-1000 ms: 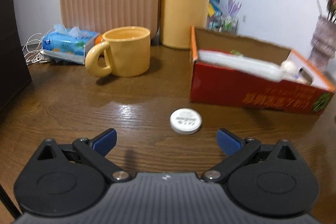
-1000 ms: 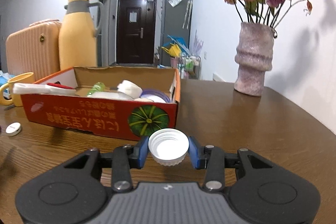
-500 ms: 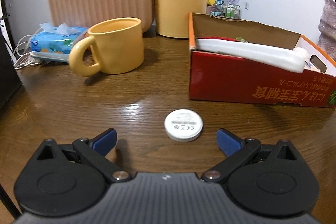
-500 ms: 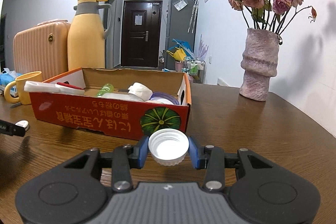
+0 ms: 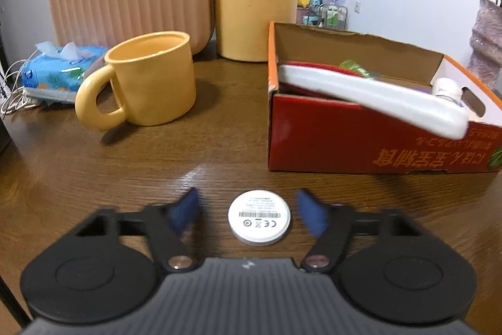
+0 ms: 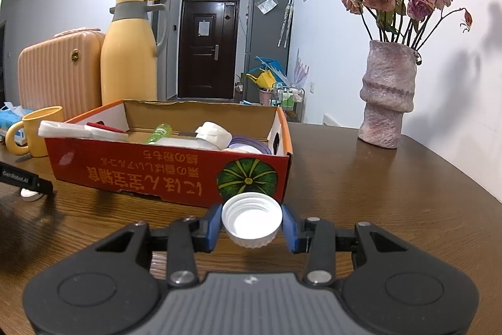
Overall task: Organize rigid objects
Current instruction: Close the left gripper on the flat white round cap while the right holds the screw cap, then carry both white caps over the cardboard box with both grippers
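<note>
soft indoor light, table glare, fisheye warping

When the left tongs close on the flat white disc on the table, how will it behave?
The white disc looks rigid and probably light. It lies flat, so rolling seems unlikely. Its thin, smooth rim may slip from the left tongs, whose fingers flank it without touching.

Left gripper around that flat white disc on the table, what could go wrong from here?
The flat white round disc lies low on the wooden table, so the left gripper, its jaws open around it, may slip over its thin edge or skid it away. The white ribbed bottle cap could pop from the right gripper.
</note>
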